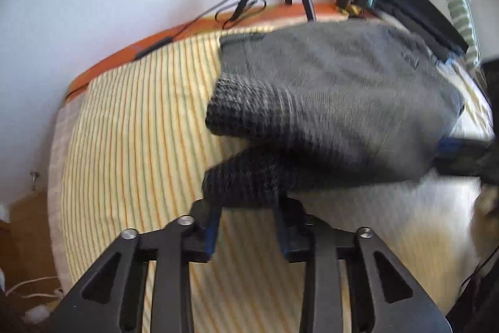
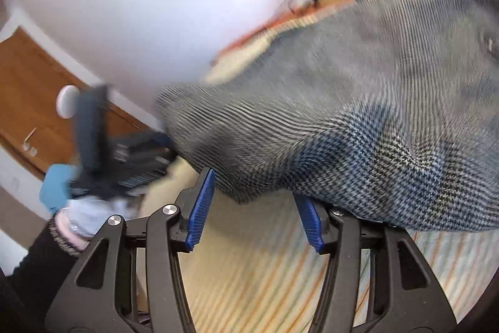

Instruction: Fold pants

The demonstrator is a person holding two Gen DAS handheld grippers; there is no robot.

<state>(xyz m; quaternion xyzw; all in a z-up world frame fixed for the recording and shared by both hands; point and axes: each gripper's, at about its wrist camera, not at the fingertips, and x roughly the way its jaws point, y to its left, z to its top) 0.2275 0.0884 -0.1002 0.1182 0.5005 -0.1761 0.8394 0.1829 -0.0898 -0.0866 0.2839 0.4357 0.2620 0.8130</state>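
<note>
My left tool (image 1: 246, 208) straddles a rolled fold of the pants (image 1: 327, 89), its pads off the cloth. My right tool (image 2: 254, 208) gapes, cloth draped over one finger, nothing pinched. The pants lie doubled on the bed (image 1: 134, 120), their long axis running across it towards the far right corner. To fold well, I'd let the folded edge settle flat, then square the edges.

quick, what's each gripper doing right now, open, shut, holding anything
Left gripper: jaws part open, pants fold between them; cannot tell if the pads press it.
Right gripper: open; the pants hang over its fingertips, not pinched.
</note>
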